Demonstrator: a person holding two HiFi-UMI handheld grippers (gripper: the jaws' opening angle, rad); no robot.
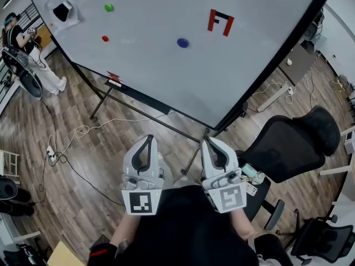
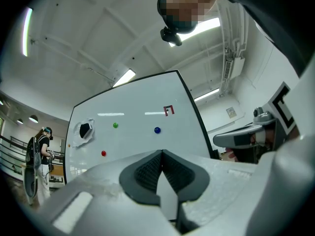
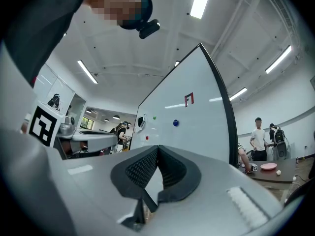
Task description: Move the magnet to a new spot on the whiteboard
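A whiteboard (image 1: 166,54) on a stand carries a blue magnet (image 1: 182,42), a green magnet (image 1: 108,7) and a red magnet (image 1: 105,38), plus a red-and-black mark (image 1: 220,22). The blue magnet (image 2: 157,130) also shows in the left gripper view, and the blue magnet (image 3: 175,123) in the right gripper view. My left gripper (image 1: 148,139) and right gripper (image 1: 209,144) are held low in front of the board, well short of it. Both are shut with nothing between the jaws.
A black eraser (image 1: 61,11) sits at the board's upper left. A black office chair (image 1: 291,143) stands at the right. Cables (image 1: 72,143) lie on the wooden floor. One person (image 1: 22,43) stands far left; other people (image 3: 257,139) stand by a table at the right.
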